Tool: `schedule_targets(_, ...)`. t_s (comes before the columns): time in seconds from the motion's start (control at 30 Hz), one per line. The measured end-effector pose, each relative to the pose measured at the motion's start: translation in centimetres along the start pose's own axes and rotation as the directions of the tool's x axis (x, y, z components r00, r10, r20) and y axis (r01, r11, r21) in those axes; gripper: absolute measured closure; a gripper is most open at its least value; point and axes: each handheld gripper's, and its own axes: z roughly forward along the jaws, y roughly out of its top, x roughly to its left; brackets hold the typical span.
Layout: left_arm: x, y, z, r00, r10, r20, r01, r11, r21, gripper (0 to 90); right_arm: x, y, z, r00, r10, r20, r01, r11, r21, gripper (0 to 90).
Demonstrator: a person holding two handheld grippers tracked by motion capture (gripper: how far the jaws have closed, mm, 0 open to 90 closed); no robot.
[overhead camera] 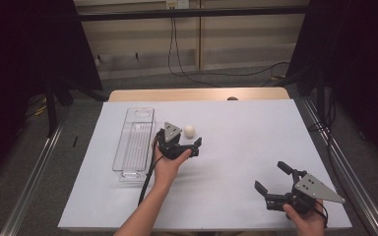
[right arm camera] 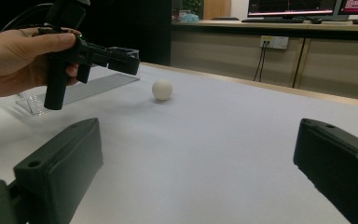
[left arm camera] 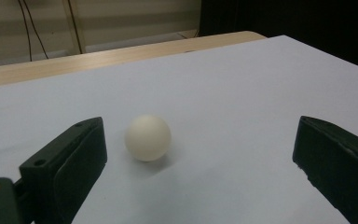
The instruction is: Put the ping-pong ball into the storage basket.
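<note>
the white ball (overhead camera: 190, 130) is resting on the bench (overhead camera: 236, 123), just beside the clear tray (overhead camera: 134, 140) and apart from it. the left claw (overhead camera: 189, 142) is hovering released, the ball sitting between its jaws, nearer one. being round, it is showing no long axis. the right claw (overhead camera: 271, 178) is gaping, well apart from the ball.

A small white ball (overhead camera: 190, 130) rests on the white table sheet, untouched.

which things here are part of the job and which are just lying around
In the job:
white ball
left gripper, open, reaching toward the ball
clear tray, likely where the ball goes

Just lying about:
right gripper, open, idle
cables on the floor
</note>
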Motion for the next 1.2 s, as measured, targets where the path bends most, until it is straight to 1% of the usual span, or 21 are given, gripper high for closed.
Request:
schedule_targets(0.03, 0.12, 0.02, 0.02, 1.0000, 0.007, 0.000, -0.007, 1.0000, -0.002, 3.0, 0.00, 0.00, 0.00, 1.0000, 0.001, 0.001, -0.001, 1.0000, -0.001, 0.9)
schedule_targets(0.1, 0.15, 0.03, 0.01, 0.9999, 0.008, -0.006, -0.008, 1.0000, 0.000, 3.1, 0.01, 0.00, -0.01, 1.0000, -0.001, -0.003, 0.001, 1.0000, 0.002, 0.9)
schedule_targets(0.2, 0.22, 0.01, 0.07, 1.0000, 0.001, -0.010, -0.001, 1.0000, 0.001, 3.1, 0.01, 0.00, -0.02, 1.0000, 0.001, -0.001, -0.001, 1.0000, 0.001, 0.9)
schedule_targets(0.23, 0.24, -0.01, 0.13, 0.9999, -0.007, -0.008, 0.007, 1.0000, -0.003, 3.1, 0.00, -0.01, -0.01, 1.0000, 0.000, -0.002, 0.000, 1.0000, 0.000, 0.9)
schedule_targets(0.27, 0.29, 0.01, 0.15, 0.9999, -0.003, -0.014, 0.003, 1.0000, -0.002, 3.1, 0.00, -0.01, 0.00, 1.0000, -0.002, -0.003, 0.002, 1.0000, 0.001, 0.9)
schedule_targets(0.4, 0.35, -0.01, 0.20, 0.9999, 0.004, -0.012, -0.004, 1.0000, 0.002, 3.2, 0.00, 0.00, 0.00, 1.0000, -0.002, -0.004, 0.002, 1.0000, 0.000, 0.9)
schedule_targets(0.47, 0.38, -0.02, 0.23, 0.9999, 0.001, -0.010, -0.001, 1.0000, 0.004, 3.2, -0.02, -0.01, 0.01, 1.0000, 0.000, 0.000, 0.000, 1.0000, -0.001, 0.9)
schedule_targets(0.53, 0.39, -0.02, 0.24, 0.9998, -0.003, -0.019, 0.003, 1.0000, 0.006, 3.2, -0.02, -0.02, 0.01, 1.0000, 0.001, 0.001, -0.001, 1.0000, -0.002, 0.9)
schedule_targets(0.63, 0.33, 0.01, 0.23, 0.9999, -0.004, -0.015, 0.004, 1.0000, 0.008, 3.2, 0.03, -0.01, 0.02, 1.0000, -0.001, -0.001, 0.001, 1.0000, -0.001, 0.9)
schedule_targets(0.67, 0.35, 0.02, 0.25, 0.9999, 0.003, -0.015, -0.003, 1.0000, 0.006, 3.3, 0.02, -0.02, 0.02, 1.0000, -0.002, -0.001, 0.002, 1.0000, 0.000, 0.9)
schedule_targets(0.7, 0.34, 0.03, 0.25, 0.9999, 0.003, -0.013, -0.002, 1.0000, 0.007, 3.3, -0.01, -0.02, 0.01, 1.0000, -0.002, -0.006, 0.002, 1.0000, 0.003, 0.9)
schedule_targets(0.8, 0.35, 0.07, 0.30, 0.9999, -0.004, -0.014, 0.004, 1.0000, 0.002, 3.3, 0.00, -0.03, 0.02, 1.0000, -0.001, -0.003, 0.001, 1.0000, 0.003, 0.9)
schedule_targets(0.87, 0.44, 0.14, 0.31, 0.9998, 0.005, -0.020, -0.005, 0.9998, 0.020, 3.2, 0.02, -0.02, 0.03, 1.0000, -0.001, 0.000, 0.001, 1.0000, -0.001, 0.9)
schedule_targets(0.9, 0.35, 0.18, 0.37, 0.9997, -0.002, -0.024, 0.003, 0.9998, 0.018, 3.0, 0.02, -0.01, 0.02, 1.0000, -0.001, -0.001, 0.001, 1.0000, 0.000, 0.9)
schedule_targets(0.93, 0.42, 0.26, 0.36, 0.9998, 0.005, -0.019, -0.005, 0.9998, 0.020, 3.1, 0.02, -0.02, 0.02, 1.0000, -0.001, 0.000, 0.001, 1.0000, -0.001, 0.9)
schedule_targets(1.0, 0.37, 0.43, 0.43, 0.9997, 0.001, -0.025, -0.001, 0.9998, 0.019, 3.0, 0.00, -0.03, 0.01, 1.0000, -0.001, -0.003, 0.001, 1.0000, 0.003, 0.9)
schedule_targets(1.03, 0.42, 0.51, 0.46, 0.9997, 0.010, -0.021, -0.009, 0.9997, 0.021, 3.0, -0.02, -0.01, 0.00, 1.0000, 0.001, -0.002, -0.001, 1.0000, 0.000, 0.9)
schedule_targets(1.07, 0.33, 0.56, 0.53, 0.9996, -0.001, -0.029, 0.002, 0.9998, 0.021, 3.0, -0.01, -0.01, 0.01, 1.0000, 0.001, 0.000, -0.001, 1.0000, -0.001, 0.9)
schedule_targets(1.13, 0.52, 0.69, 0.62, 0.9996, 0.013, -0.025, -0.013, 0.9995, 0.028, 3.0, -0.01, -0.01, 0.01, 1.0000, 0.001, 0.000, -0.001, 1.0000, -0.001, 0.9)
schedule_targets(1.17, 0.49, 0.71, 0.66, 0.9995, 0.007, -0.032, -0.006, 0.9995, 0.031, 3.1, 0.00, -0.01, 0.01, 1.0000, 0.002, 0.001, -0.002, 1.0000, -0.001, 0.9)
schedule_targets(1.2, 0.51, 0.76, 0.69, 0.9993, 0.012, -0.034, -0.011, 0.9993, 0.036, 3.1, -0.01, -0.01, 0.00, 1.0000, 0.002, 0.000, -0.002, 1.0000, -0.001, 0.9)
